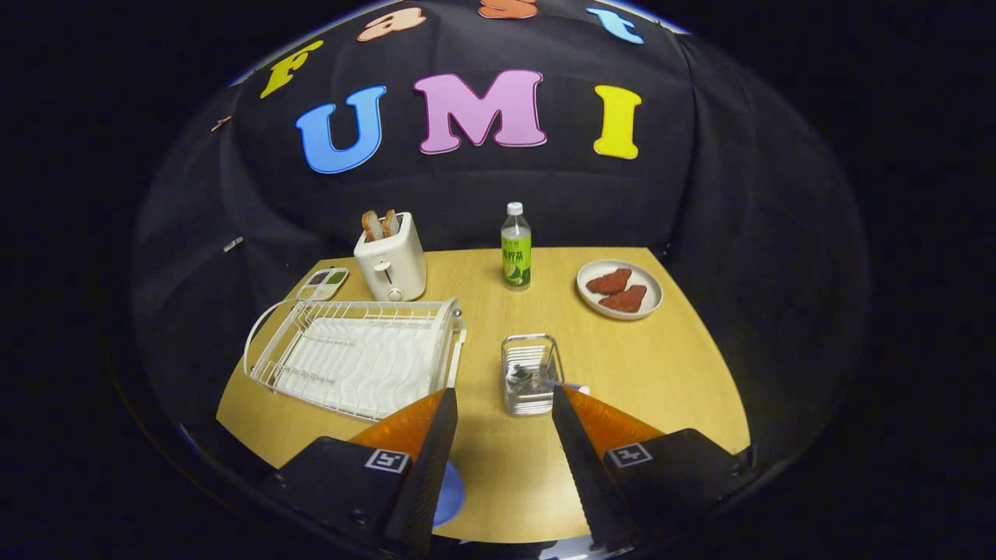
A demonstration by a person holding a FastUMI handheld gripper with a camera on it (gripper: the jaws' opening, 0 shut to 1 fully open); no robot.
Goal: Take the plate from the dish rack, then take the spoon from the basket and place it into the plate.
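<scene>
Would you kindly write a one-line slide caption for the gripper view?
Open gripper hovers above the wooden table, just short of the wire basket holding the spoon; empty dish rack alongside.

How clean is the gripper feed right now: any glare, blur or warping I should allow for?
Gripper view: evenly lit and sharp; fisheye bows the table edges and the dish rack; soft sheen on the wood, no harsh glare; the wire basket is crisp just ahead of the open tool, whose near fingers look stretched.

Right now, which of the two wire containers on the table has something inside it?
The small wire basket, just ahead of the open tool, holds a spoon. The big white dish rack next to it, in front of the toaster, looks empty.
</scene>
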